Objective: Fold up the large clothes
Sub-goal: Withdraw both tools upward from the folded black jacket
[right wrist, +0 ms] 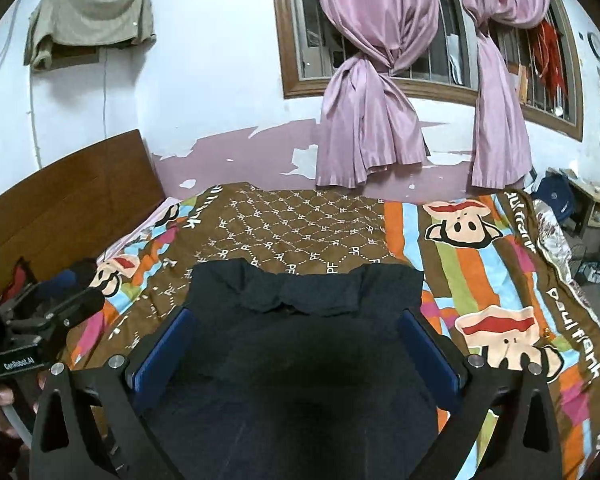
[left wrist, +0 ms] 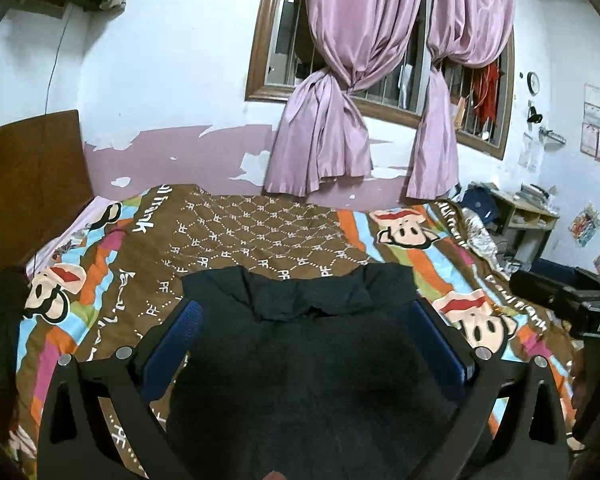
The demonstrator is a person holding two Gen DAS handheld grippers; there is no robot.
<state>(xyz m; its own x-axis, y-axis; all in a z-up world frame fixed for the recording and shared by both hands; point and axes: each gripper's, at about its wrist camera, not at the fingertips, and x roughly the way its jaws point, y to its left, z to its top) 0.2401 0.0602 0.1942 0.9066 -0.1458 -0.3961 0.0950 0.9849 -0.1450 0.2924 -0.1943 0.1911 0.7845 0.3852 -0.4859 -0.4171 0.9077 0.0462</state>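
on bed (left wrist: 260,224), dark garment (left wrist: 308,360) spread flat over cartoon blanket (right wrist: 480,280); left gripper (left wrist: 306,336) and right gripper (right wrist: 296,344) spread wide, empty; pink curtains (left wrist: 340,80) behind.

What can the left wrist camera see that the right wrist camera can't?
Only the left wrist view shows the round wall clock and the right gripper from the side. Only the right wrist view shows the whole beige cloth draped high on the wall and the left gripper from the side. Both show the black garment lying on the cartoon bedspread, the pink curtains and open jaws.
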